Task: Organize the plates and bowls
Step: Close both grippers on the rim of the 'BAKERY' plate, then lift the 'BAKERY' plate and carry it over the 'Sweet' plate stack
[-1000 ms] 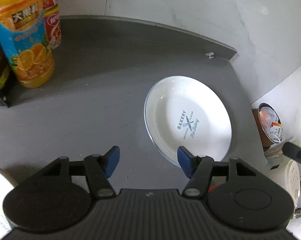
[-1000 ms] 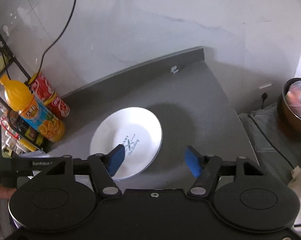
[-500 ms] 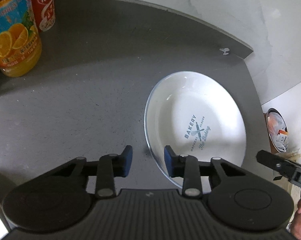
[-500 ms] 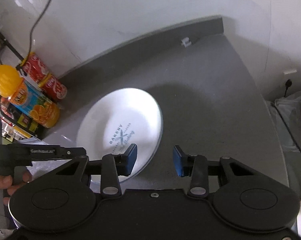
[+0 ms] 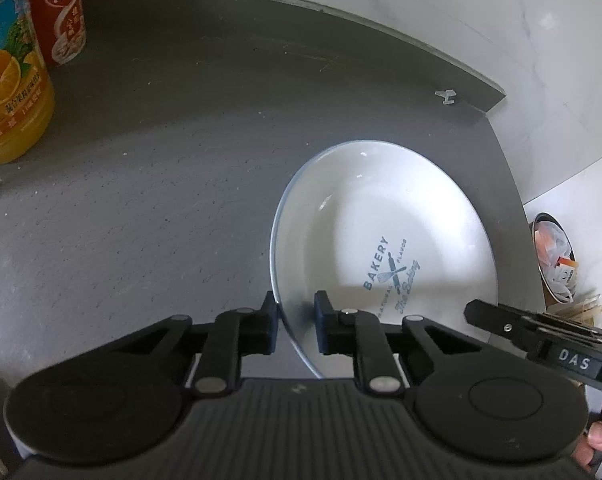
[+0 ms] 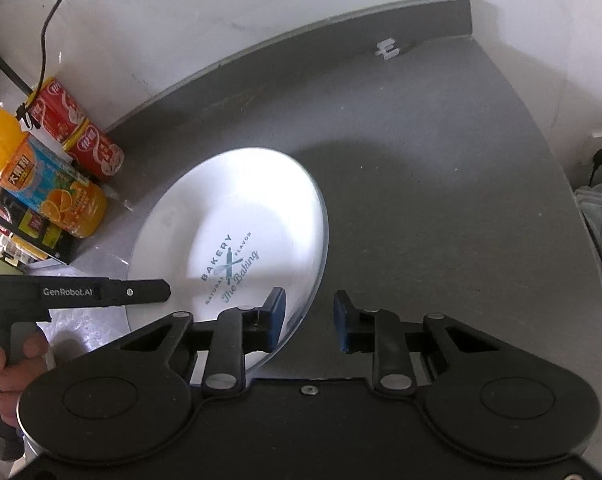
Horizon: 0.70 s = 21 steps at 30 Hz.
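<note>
Now the left gripper (image 5: 296, 328) is straddling the near-left rim of the round white plate (image 5: 385, 240) with its jaws narrowed around it, one blue pad (image 5: 321, 326) over the plate's face and the other outside the edge; whether the pads are actually pinching the rim I cannot tell. Half a second ago its jaws were standing wider, and a second ago wider still. The right gripper (image 6: 309, 320) is likewise drawing in compared with the earlier frames, though its jaws are still standing partly apart: its left blue pad (image 6: 275, 312) is lying over the plate (image 6: 229, 232) near the rim, while the right pad is hanging over bare counter, clear of the plate. Both grippers are sitting closer to the plate than before.

The plate is lying flat on the dark grey speckled countertop (image 5: 161, 180), towards its right side. It is shallow, glossy, with a thin bluish rim and a blue "BAKERY" print in the middle. Far to the left, an orange juice bottle (image 6: 49, 196) and red cans (image 6: 77, 136) are standing against the white wall (image 6: 261, 0).
</note>
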Motion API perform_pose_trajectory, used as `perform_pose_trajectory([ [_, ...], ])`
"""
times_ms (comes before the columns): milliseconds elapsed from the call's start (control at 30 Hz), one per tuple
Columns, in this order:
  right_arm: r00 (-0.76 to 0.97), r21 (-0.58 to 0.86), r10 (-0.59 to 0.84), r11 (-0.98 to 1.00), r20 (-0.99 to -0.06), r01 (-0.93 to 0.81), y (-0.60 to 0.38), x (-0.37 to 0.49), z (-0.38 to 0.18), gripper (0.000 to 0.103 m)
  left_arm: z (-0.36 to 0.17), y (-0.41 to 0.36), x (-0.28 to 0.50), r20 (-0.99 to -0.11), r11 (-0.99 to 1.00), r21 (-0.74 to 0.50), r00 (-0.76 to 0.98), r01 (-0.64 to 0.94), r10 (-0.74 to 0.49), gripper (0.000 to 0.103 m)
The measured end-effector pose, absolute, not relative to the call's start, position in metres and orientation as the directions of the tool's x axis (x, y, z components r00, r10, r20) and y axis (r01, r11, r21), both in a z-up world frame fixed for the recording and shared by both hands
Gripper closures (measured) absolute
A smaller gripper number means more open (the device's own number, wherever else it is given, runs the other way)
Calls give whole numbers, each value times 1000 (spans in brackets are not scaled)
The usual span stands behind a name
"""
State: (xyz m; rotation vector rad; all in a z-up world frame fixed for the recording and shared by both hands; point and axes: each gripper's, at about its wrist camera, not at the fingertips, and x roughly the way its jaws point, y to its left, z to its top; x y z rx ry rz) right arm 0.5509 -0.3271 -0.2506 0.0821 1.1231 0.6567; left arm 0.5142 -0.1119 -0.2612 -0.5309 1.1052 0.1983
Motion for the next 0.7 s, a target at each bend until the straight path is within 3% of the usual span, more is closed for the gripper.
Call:
perform_pose_trajectory([
  [167, 261, 375, 537, 794, -802, -479, -321, 551, -253, 89, -261, -106, 510, -879, 853, -334, 459, -402, -128, 88],
  [700, 374, 329, 542, 802, -753, -498, -338, 530, -208, 89, -218, -107, 495, -832, 862, -380, 530, -334, -161, 91],
])
